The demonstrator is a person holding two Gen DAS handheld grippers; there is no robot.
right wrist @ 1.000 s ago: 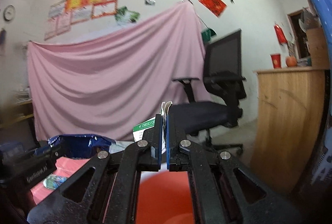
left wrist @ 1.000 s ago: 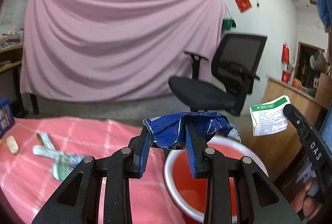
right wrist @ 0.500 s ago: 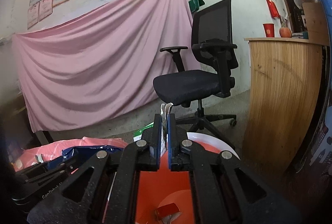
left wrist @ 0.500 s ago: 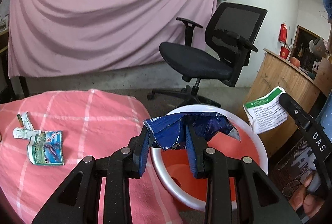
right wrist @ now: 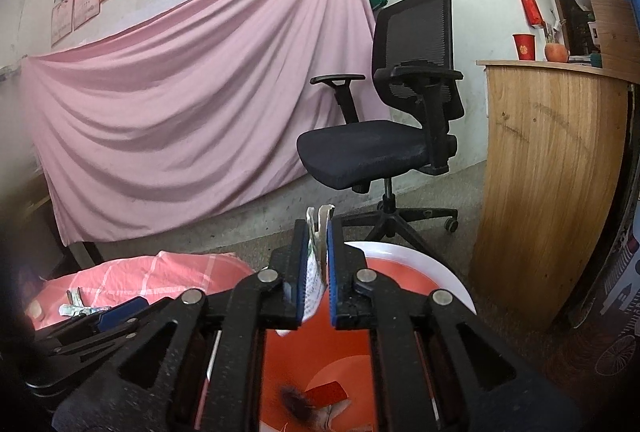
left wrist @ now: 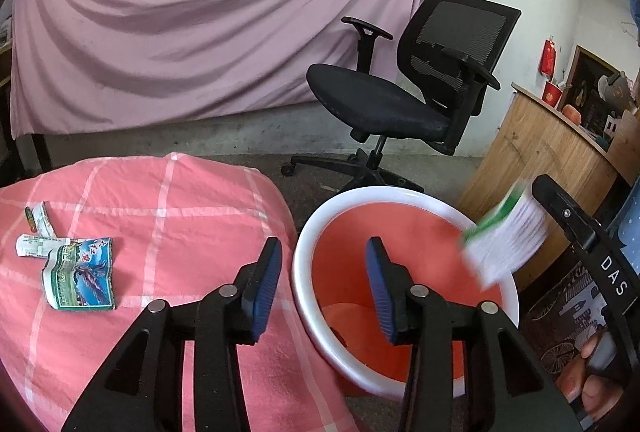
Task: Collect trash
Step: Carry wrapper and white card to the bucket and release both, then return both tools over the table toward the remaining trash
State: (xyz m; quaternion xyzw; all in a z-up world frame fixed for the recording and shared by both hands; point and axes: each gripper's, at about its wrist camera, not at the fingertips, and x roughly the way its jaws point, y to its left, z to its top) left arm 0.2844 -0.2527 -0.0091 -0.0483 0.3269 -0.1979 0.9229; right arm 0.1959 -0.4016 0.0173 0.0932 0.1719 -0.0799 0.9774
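office chair [left wrist: 404, 100] | pink drape [left wrist: 200, 20] | wooden counter [right wrist: 548, 168]

Glossy plastic bin [left wrist: 308, 296]; checked cloth table cover [left wrist: 168, 224]; matt wooden counter [right wrist: 552, 168]; printed paper wrapper [left wrist: 80, 278]

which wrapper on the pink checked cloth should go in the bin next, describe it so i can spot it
Start at the red bin with the white rim, then look left across the pink checked cloth. The flat torn wrapper is the largest piece there, printed blue and green, unlike the thin white scraps beside it.
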